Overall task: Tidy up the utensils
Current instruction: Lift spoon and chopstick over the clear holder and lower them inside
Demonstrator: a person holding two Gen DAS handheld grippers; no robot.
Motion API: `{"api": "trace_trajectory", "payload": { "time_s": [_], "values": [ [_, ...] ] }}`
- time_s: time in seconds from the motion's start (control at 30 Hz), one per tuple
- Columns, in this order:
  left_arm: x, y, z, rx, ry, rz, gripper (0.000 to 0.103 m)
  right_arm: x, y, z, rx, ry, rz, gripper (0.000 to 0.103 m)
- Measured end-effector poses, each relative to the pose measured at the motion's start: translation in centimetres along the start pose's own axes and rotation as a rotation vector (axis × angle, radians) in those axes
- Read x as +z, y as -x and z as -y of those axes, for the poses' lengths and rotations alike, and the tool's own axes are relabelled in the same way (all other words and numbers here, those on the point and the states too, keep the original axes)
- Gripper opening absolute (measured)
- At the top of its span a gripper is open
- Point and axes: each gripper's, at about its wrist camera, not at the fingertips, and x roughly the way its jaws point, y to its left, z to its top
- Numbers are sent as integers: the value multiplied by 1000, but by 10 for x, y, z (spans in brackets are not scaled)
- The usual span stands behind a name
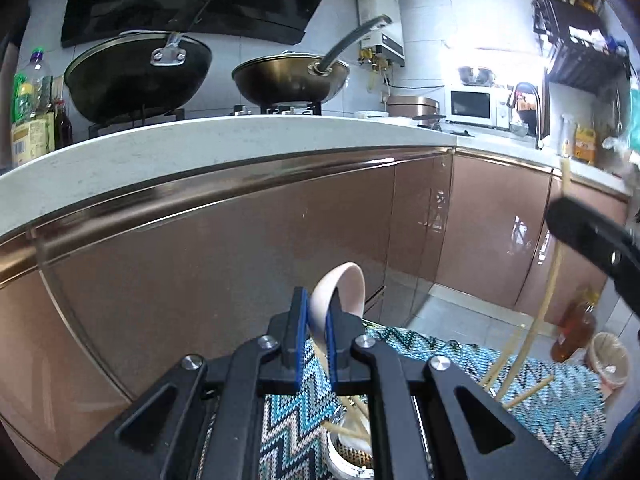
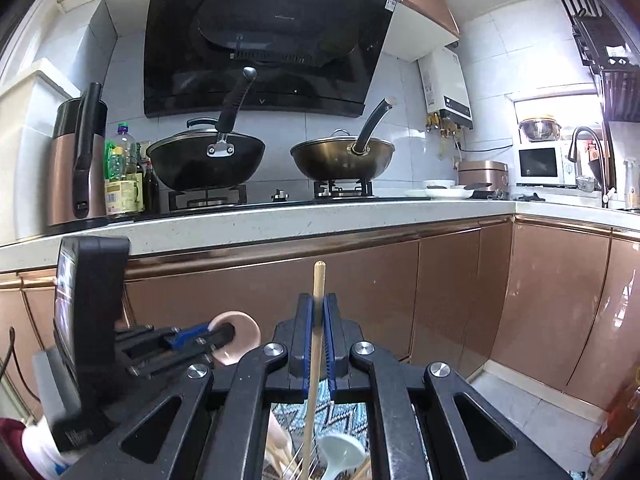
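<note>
Near the brown kitchen cabinets (image 2: 280, 280), a pink spoon (image 1: 340, 292) is clamped in the left tongs (image 1: 316, 336). A wooden chopstick (image 2: 316, 344) is gripped upright in the right tongs (image 2: 319, 340), above a zigzag-patterned cloth (image 1: 540, 392).

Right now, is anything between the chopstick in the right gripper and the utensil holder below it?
Nothing solid visibly bars it. The chopstick hangs over the holder, which already has a white spoon and other chopsticks crowding it.
</note>
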Motion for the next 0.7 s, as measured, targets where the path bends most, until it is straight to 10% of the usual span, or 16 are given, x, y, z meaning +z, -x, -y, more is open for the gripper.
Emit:
{"api": "trace_trajectory", "payload": {
  "time_s": [0.7],
  "values": [
    [-21, -27, -1, -3, 25, -21, 8, -2, -3, 6, 38, -9, 14, 6]
  ]
}}
